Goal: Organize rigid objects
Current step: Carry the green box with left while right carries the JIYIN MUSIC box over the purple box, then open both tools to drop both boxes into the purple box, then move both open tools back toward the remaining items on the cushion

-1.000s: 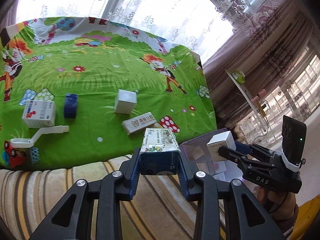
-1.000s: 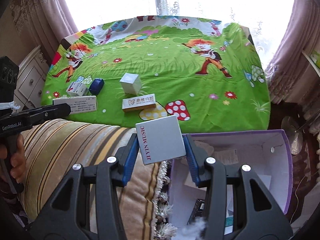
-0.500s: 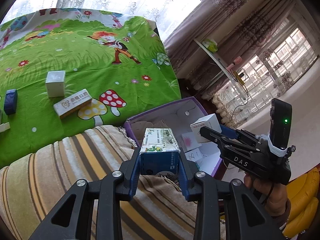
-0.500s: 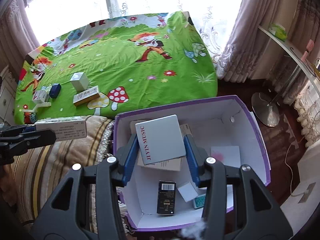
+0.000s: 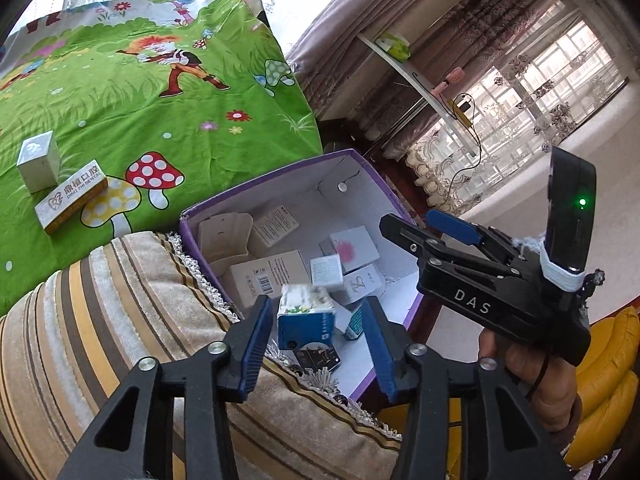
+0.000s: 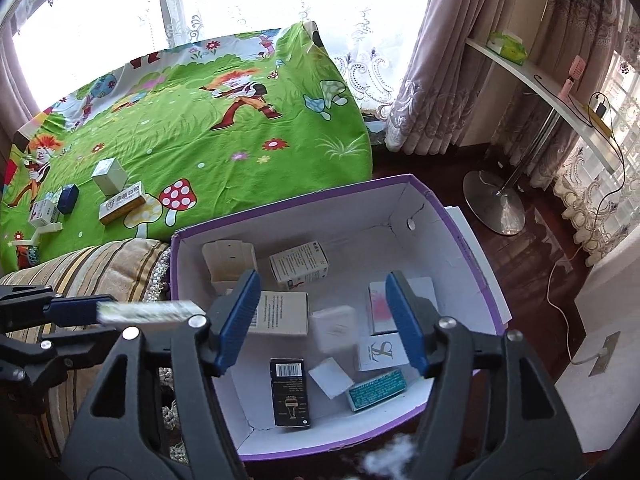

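Now the left gripper [image 5: 316,340] stands with its jaws spread wide, and a blue-and-white carton [image 5: 306,318] sits blurred between them, touching neither pad, over the near edge of the purple box [image 5: 280,172]. Whether the carton hangs in the air or already rests on something cannot be told. The right gripper [image 6: 322,320] is likewise wide open with nothing held, poised above the middle of the same box; a blurred white square box [image 6: 334,328] shows between its fingers, over the box floor.

Inside the purple box lie several cartons: a black one [image 6: 290,392] near the front wall, a teal one [image 6: 376,390] toward the front right corner, and a cream one [image 6: 280,312] along the left side.

Beyond the box's left wall is a striped cushion [image 5: 100,320], and past that a green cartoon sheet [image 6: 192,132], where a long dental carton [image 5: 70,196] and a white cube box [image 5: 38,160] lie near its front edge.
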